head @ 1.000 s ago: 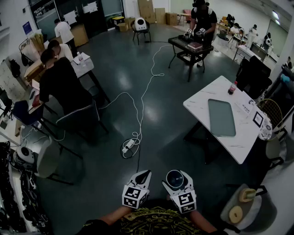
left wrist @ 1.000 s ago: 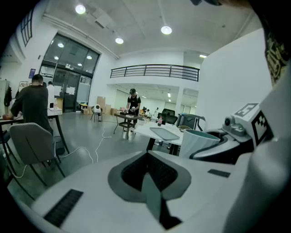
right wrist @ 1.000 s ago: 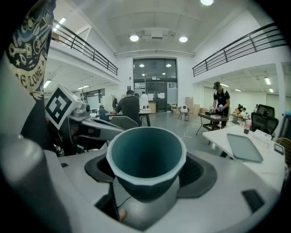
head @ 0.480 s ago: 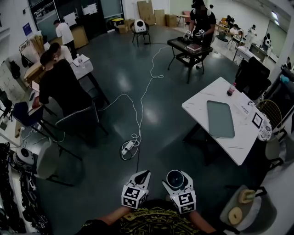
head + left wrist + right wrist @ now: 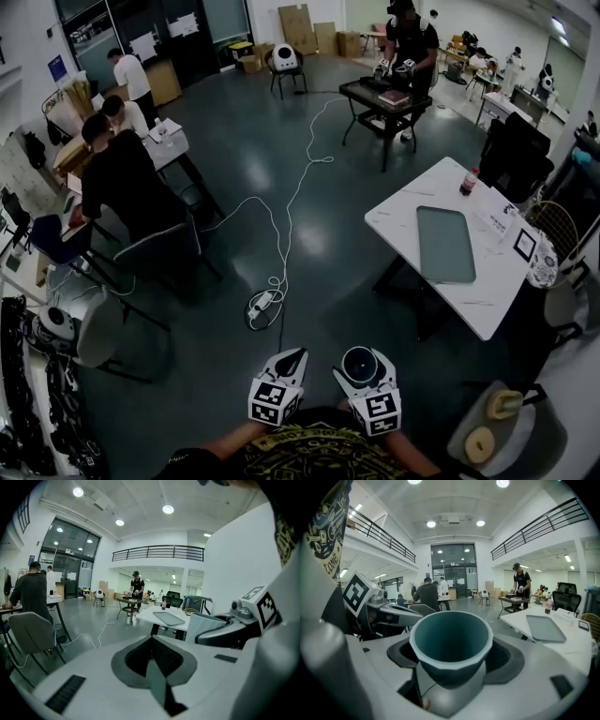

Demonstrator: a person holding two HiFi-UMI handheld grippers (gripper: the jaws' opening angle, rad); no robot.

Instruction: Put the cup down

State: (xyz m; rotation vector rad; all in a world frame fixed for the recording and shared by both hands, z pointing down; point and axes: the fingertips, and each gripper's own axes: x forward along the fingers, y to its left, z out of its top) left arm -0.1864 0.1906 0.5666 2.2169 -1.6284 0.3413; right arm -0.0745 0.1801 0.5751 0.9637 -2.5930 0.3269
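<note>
A teal cup [image 5: 451, 641] with a pale rim sits upright between the jaws of my right gripper [image 5: 451, 667], which is shut on it. In the head view the cup [image 5: 358, 363] shows from above, low in the frame and close to my body, over the dark floor. My left gripper [image 5: 292, 357] is beside it on the left, its jaws closed to a point with nothing between them. The left gripper view shows the same shut jaws of the left gripper [image 5: 157, 667] and the cup's pale side [image 5: 204, 624] at the right.
A white table [image 5: 487, 286] with a grey tray [image 5: 444, 244] and a red bottle [image 5: 465, 181] stands ahead to the right. A white cable [image 5: 281, 225] and power strip [image 5: 260, 300] lie on the floor ahead. People sit at a table [image 5: 122, 169] on the left. A chair [image 5: 502, 431] is close on my right.
The grippers and the cup keep the same pose. The room has shifted a little in the head view: the white table and tray have slid left and down.
</note>
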